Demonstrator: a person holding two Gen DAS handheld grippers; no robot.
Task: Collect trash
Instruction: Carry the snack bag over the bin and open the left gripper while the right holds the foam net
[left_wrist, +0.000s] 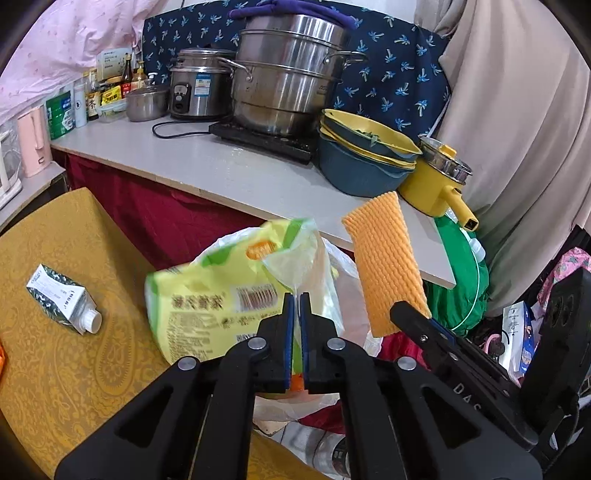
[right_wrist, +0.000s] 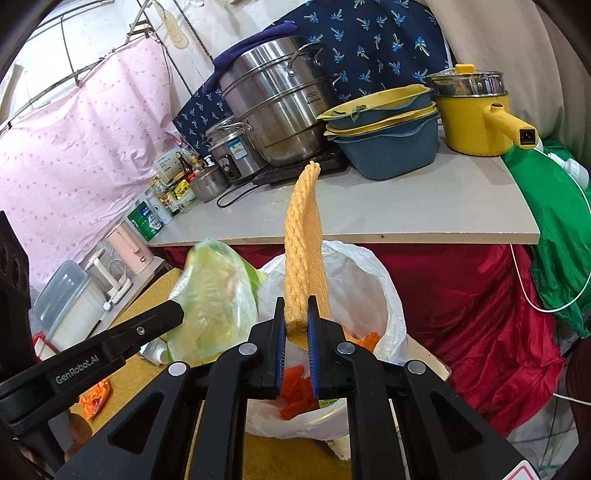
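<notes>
While both tools hang over the white plastic bin bag (right_wrist: 373, 273), the left hand-held gripper (left_wrist: 296, 295) is clamped on the thin edge of a crumpled pale green and yellow plastic snack wrapper (left_wrist: 207, 295), which spreads toward ten o'clock from its nearly closed jaws. The right hand-held gripper (right_wrist: 296, 301) pinches the lower end of a ribbed orange foam sleeve (right_wrist: 304, 236), which stands up toward twelve o'clock, leaning slightly. Orange scraps (right_wrist: 297, 391) lie inside the bag, at six o'clock from that sleeve. In the left wrist view, a small white and dark green drink carton (left_wrist: 62, 299) with a white cap lies on its side on the mustard patterned cloth (left_wrist: 55, 369) at nine o'clock. Behind, a pale worktop (right_wrist: 424, 210) carries a tall steel steamer pot (right_wrist: 277, 107), stacked blue and yellow basins (right_wrist: 388, 129) and a yellow electric pot (right_wrist: 476, 122).
</notes>
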